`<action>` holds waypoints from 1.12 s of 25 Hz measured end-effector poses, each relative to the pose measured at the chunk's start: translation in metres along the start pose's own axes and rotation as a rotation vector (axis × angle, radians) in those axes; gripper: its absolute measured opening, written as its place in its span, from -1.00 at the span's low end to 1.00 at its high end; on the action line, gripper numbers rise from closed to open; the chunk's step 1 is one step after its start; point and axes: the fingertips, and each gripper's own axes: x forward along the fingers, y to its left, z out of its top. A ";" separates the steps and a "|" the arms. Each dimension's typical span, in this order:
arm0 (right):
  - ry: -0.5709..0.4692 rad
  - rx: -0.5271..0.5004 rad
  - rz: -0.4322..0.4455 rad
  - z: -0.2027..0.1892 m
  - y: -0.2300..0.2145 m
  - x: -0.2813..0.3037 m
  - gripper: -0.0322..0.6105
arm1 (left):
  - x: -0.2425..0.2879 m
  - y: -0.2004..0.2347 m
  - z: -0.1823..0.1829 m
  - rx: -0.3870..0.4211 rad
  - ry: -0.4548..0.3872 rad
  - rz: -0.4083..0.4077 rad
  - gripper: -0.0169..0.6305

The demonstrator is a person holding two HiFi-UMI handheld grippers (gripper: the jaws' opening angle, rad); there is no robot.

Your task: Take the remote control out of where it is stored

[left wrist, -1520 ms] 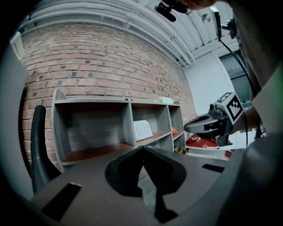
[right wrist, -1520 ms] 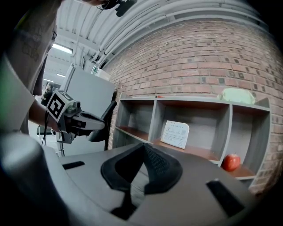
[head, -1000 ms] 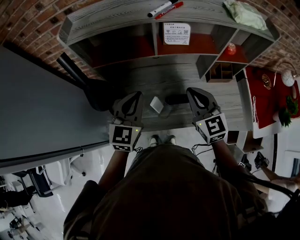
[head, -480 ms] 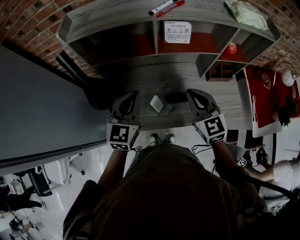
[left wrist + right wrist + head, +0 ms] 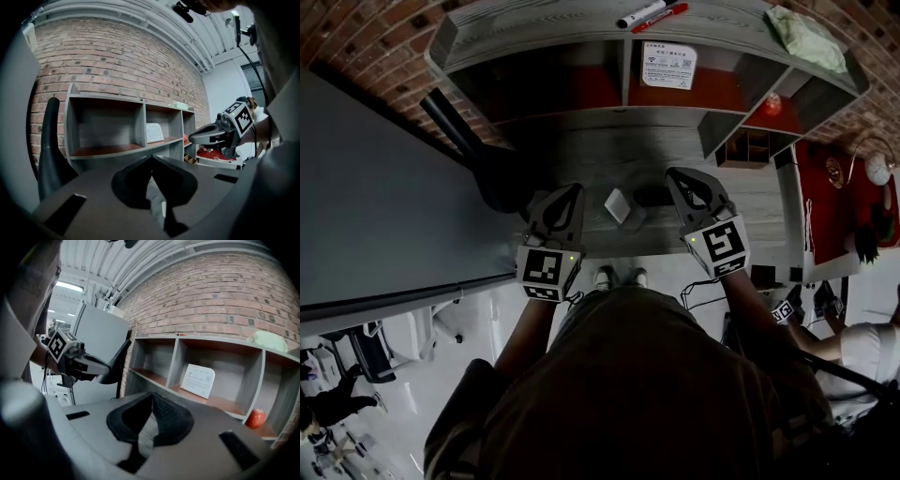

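My left gripper (image 5: 573, 193) and right gripper (image 5: 679, 178) hover side by side over the front edge of the grey wooden desk (image 5: 581, 155), both shut and empty. A small white box (image 5: 618, 205) stands on the desk between them. Just right of it lies a dark oblong shape (image 5: 651, 197), too dim to tell whether it is the remote control. In the left gripper view the jaws (image 5: 151, 159) meet at their tips, with the right gripper (image 5: 208, 135) off to the right. The right gripper view shows its jaws (image 5: 151, 396) together and the left gripper (image 5: 91, 364) at the left.
A grey shelf unit (image 5: 534, 42) stands at the desk's back, holding a white printed card (image 5: 668, 66) and a red round thing (image 5: 772, 103). Markers (image 5: 652, 13) and a green cloth (image 5: 806, 36) lie on top. A wooden organiser (image 5: 747, 146) sits at the right, a large grey screen (image 5: 375, 206) at the left.
Both grippers stay shut and nearly still over the desk's front edge. The right one has crept slightly toward the shelf, and the head view has shifted a little.
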 end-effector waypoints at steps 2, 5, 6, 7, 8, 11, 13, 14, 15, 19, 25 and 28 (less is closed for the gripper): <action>-0.001 -0.018 0.018 0.002 0.004 0.009 -0.86 | -0.003 0.000 -0.003 -0.005 0.005 0.005 -0.91; 0.026 -0.004 0.050 -0.002 0.011 0.021 -0.86 | -0.008 0.001 -0.007 -0.013 0.011 0.009 -0.91; 0.041 -0.001 0.063 -0.004 0.013 0.025 -0.86 | -0.009 0.001 -0.008 -0.015 0.012 0.010 -0.91; 0.054 0.001 0.074 -0.007 0.016 0.029 -0.85 | -0.011 0.001 -0.009 -0.017 0.013 0.012 -0.91; 0.060 0.003 0.085 -0.009 0.018 0.033 -0.85 | -0.012 0.002 -0.010 -0.018 0.014 0.014 -0.91; 0.077 0.029 0.126 -0.016 0.028 0.046 -0.65 | -0.015 0.003 -0.011 -0.019 0.016 0.017 -0.91; 0.102 0.051 0.155 -0.024 0.036 0.055 -0.49 | -0.017 0.004 -0.012 -0.017 0.016 0.017 -0.91; 0.114 0.063 0.169 -0.029 0.039 0.059 -0.45 | -0.018 0.004 -0.012 -0.015 0.015 0.018 -0.91; 0.127 0.076 0.184 -0.034 0.043 0.063 -0.40 | -0.019 0.005 -0.011 -0.012 0.014 0.019 -0.91; 0.194 0.078 0.235 -0.057 0.061 0.076 -0.30 | -0.023 0.007 -0.007 0.001 0.007 0.026 -0.91; 0.319 0.057 0.318 -0.101 0.089 0.096 -0.18 | -0.030 0.007 -0.007 0.029 -0.004 0.034 -0.91; 0.383 0.059 0.347 -0.128 0.100 0.105 -0.13 | -0.032 0.006 -0.006 0.033 -0.015 0.027 -0.91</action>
